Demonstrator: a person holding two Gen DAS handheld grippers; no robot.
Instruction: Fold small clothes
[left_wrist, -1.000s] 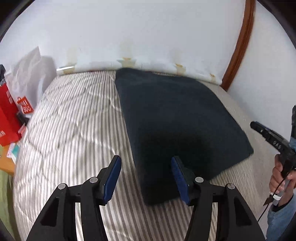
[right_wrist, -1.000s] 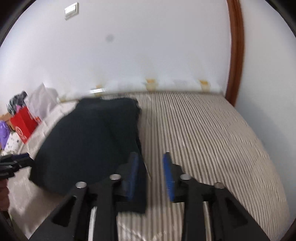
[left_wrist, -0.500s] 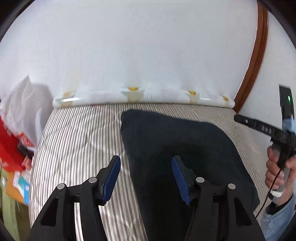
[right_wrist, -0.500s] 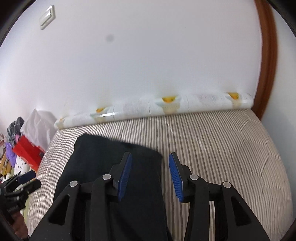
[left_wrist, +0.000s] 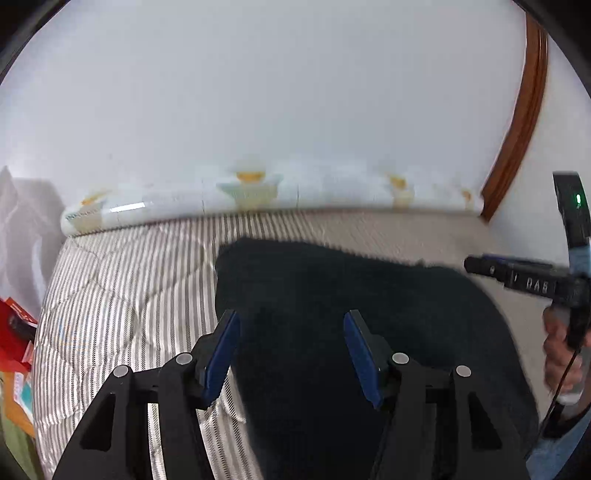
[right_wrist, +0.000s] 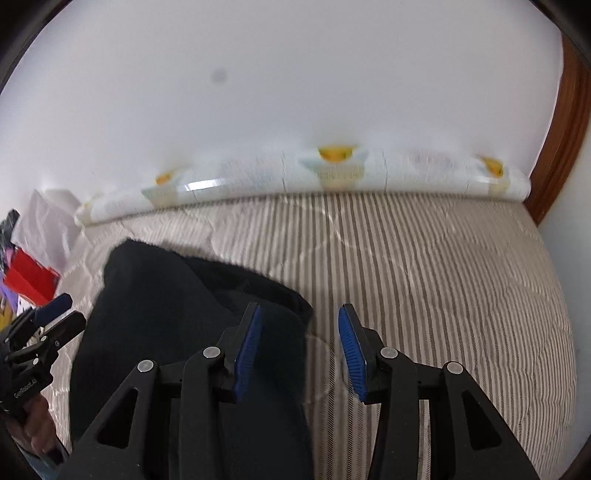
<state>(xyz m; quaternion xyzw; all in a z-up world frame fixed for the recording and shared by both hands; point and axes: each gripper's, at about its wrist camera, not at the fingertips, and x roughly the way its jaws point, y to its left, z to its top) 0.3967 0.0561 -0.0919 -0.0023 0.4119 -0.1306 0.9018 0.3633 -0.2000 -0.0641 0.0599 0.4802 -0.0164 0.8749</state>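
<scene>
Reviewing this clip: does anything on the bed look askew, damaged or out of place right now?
Nothing stands out. The dark garment lies folded on the striped mattress, its far edge a little uneven in the right wrist view. Both the left gripper and the right gripper are open and empty.
</scene>
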